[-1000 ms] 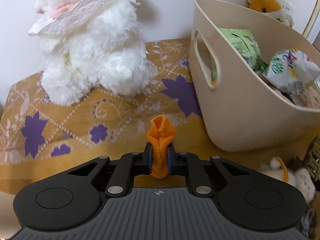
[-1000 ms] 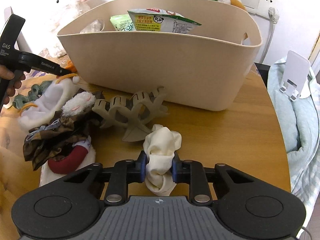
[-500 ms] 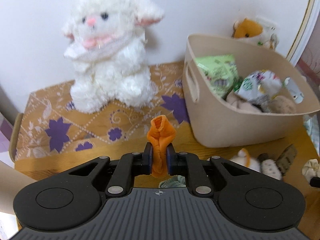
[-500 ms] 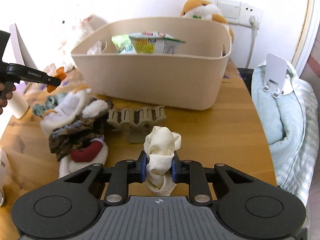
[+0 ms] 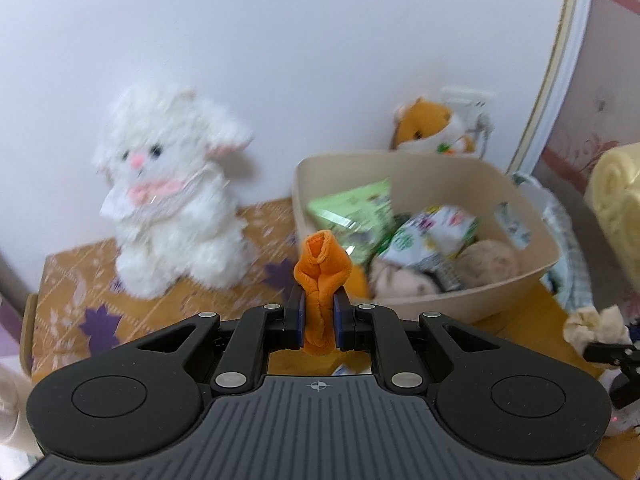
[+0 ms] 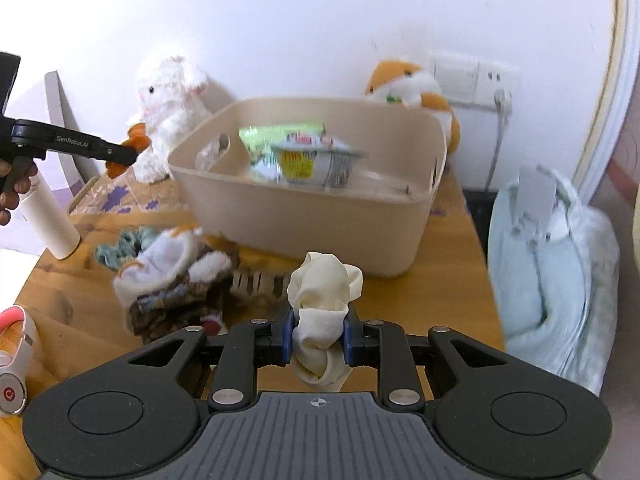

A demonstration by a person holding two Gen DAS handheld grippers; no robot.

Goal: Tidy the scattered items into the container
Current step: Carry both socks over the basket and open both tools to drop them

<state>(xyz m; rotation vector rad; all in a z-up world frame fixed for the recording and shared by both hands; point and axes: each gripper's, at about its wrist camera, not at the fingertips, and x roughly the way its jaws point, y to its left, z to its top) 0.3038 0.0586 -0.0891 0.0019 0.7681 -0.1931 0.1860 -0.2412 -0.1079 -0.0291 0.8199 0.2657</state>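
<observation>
Left gripper (image 5: 319,322) and right gripper (image 6: 317,338) higher, bin (image 6: 304,216) interior now visible

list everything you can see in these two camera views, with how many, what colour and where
Bin: 1, beige, on the wooden table.
Snack packets: several, green and white, inside the bin.
Lamb plush: 1, white, on the patterned cloth, left of the bin.
Hamster plush: 1, orange and white, behind the bin.
Hair claw clip: 1, tan, table in front of the bin.
Fabric pile: mixed white, brown, teal, left of the clip.
Bottle: 1, white, table's left edge.
Headphones: 1, white and pink, near-left corner.
Orange cloth piece: 1, in the left hand-held gripper.
Cream cloth piece: 1, in the right hand-held gripper.
</observation>
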